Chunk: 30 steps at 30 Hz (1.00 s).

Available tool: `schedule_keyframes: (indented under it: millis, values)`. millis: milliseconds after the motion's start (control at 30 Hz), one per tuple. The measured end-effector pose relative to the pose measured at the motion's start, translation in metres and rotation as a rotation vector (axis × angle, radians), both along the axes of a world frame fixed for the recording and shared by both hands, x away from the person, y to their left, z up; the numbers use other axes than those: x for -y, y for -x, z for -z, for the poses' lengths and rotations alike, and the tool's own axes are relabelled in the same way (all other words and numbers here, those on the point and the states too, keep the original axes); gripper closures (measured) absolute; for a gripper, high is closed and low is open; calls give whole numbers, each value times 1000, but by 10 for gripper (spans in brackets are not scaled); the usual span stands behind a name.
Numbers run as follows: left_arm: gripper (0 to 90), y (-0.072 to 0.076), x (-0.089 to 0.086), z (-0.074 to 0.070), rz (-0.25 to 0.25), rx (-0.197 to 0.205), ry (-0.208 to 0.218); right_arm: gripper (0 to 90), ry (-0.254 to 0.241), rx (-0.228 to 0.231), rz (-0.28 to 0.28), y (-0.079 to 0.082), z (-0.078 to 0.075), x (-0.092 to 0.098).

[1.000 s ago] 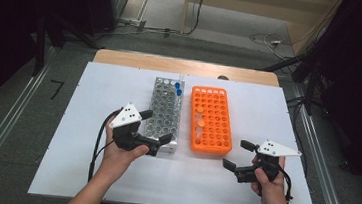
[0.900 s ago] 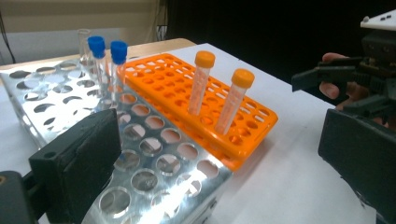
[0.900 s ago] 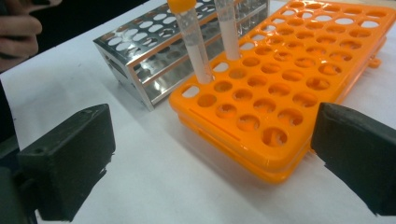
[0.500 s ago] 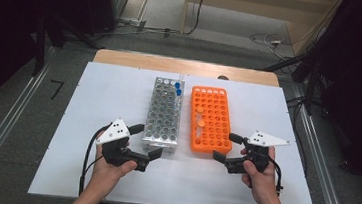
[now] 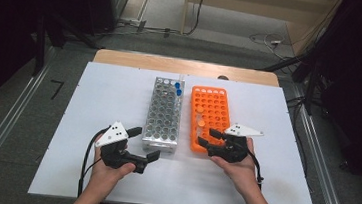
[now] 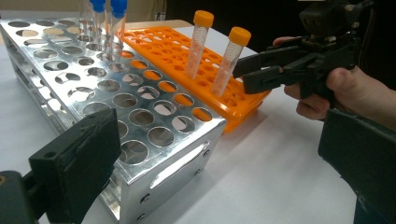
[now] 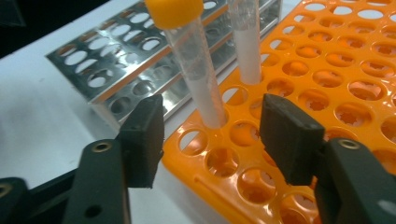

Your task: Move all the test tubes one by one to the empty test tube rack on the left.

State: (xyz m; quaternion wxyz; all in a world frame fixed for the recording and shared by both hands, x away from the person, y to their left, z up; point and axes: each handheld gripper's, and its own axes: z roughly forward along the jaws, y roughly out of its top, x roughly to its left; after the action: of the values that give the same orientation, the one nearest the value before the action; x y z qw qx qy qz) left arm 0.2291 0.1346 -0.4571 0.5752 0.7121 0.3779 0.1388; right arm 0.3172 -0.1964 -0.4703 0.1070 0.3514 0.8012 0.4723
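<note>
An orange rack (image 5: 216,110) holds two orange-capped tubes (image 6: 198,42) near its front left corner. My right gripper (image 5: 208,138) is open at that corner. In the right gripper view its jaws stand wide apart (image 7: 215,135), and the nearer orange-capped tube (image 7: 198,74) rises just beyond the gap, untouched. A silver rack (image 5: 163,114) to the left carries two blue-capped tubes (image 5: 177,87) at its far end. My left gripper (image 5: 144,143) is open and empty off the silver rack's front edge (image 6: 177,163).
Both racks stand side by side on a white table top (image 5: 93,103), with a wooden edge (image 5: 182,64) behind. A black cable (image 5: 85,158) trails from the left gripper. Dark equipment and floor cables lie beyond the table.
The left gripper has drawn back from the silver rack toward the person. The right gripper has moved left and forward to the orange rack's front left corner.
</note>
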Motion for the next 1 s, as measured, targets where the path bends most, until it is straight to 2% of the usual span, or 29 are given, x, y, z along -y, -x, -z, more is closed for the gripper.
schedule_keyframes:
  millis: [200, 400, 467, 633, 1000]
  values:
    - [0, 0, 0, 1, 1, -1, -4, 503, 54, 32, 19, -5, 6, -14]
    - [0, -1, 2, 2, 4, -4, -2, 575, 59, 73, 49, -6, 11, -23]
    - [0, -1, 2, 3, 8, -5, -6, 618, 63, 95, 53, -5, 12, -25]
    - [0, -1, 2, 3, 8, -6, -6, 725, 63, 120, 49, -3, 13, -27]
    - [0, 0, 6, 0, 11, 7, -2, 730, -10, 134, 42, 1, -5, -12]
